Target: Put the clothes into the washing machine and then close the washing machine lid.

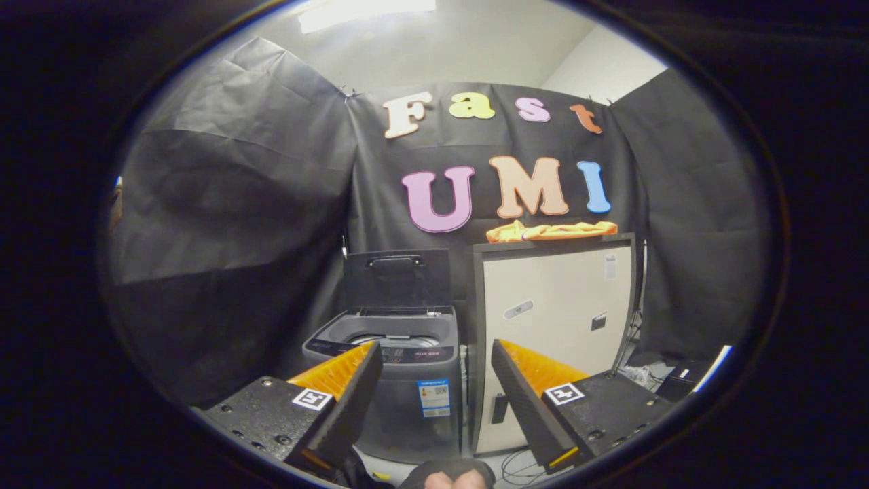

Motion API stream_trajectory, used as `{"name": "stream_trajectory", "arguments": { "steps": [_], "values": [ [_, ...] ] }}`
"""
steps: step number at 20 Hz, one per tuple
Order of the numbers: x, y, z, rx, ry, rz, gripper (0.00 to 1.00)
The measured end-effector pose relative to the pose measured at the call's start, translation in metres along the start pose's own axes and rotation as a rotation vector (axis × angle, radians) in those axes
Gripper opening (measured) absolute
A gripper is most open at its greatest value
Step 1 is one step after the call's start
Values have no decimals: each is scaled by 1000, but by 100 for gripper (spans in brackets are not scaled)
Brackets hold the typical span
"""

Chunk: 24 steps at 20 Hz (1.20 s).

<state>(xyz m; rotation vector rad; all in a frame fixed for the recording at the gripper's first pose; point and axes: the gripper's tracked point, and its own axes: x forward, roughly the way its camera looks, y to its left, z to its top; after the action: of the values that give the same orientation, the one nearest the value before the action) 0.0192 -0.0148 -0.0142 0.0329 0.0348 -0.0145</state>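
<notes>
Gripper view, gripper [434, 380] open, one washing machine [387, 367], one garment [551, 231]

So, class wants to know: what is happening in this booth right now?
A person is holding a handheld gripper out toward a small grey top-loading washing machine, whose dark lid stands raised and open. The fingers are spread apart with nothing between them. A crumpled orange garment lies on top of the tall beige cabinet that stands beside the washer, well beyond the fingers. Nothing has been picked up yet, so the loading has not started.
</notes>
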Motion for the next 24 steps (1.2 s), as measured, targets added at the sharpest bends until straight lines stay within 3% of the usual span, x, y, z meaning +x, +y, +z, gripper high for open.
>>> {"name": "stream_trajectory", "arguments": {
  "steps": [17, 24],
  "values": [
    [82, -44, 11, 17, 50, -69, 98],
    [121, -74, 49, -51, 24, -138, 97]
  ]
}}
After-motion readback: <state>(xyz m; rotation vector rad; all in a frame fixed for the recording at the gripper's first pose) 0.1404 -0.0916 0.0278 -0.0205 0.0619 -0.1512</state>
